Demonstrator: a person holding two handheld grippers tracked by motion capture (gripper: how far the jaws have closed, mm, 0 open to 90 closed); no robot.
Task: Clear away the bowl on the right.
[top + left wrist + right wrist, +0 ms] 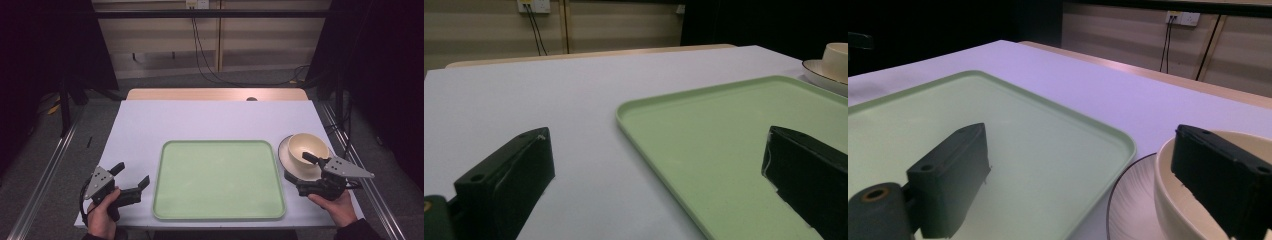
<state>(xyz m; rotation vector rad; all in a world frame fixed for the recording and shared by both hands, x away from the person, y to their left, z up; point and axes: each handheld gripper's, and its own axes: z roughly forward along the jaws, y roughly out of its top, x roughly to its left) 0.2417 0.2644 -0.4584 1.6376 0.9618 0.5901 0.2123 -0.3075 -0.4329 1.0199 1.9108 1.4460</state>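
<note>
Cream bowl (308,148) partly hidden — right gripper (306,172) fingers apart, left gripper (131,176) likewise

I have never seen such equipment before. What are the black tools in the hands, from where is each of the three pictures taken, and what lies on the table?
A person holds a hand-operated tool with two black jaws in each hand: the left gripper and the right gripper. The high view looks down from above the person's side of the white table. The two gripper views come from a camera riding on each tool, looking along its jaws.

On the table lie a pale green rectangular plastic tray with nothing on it and, to its right, a cream round bowl standing on a white plate with a dark rim.

Both grippers are open and hold nothing. The right gripper has one jaw over the bowl's rim, as if about to take it.
</note>
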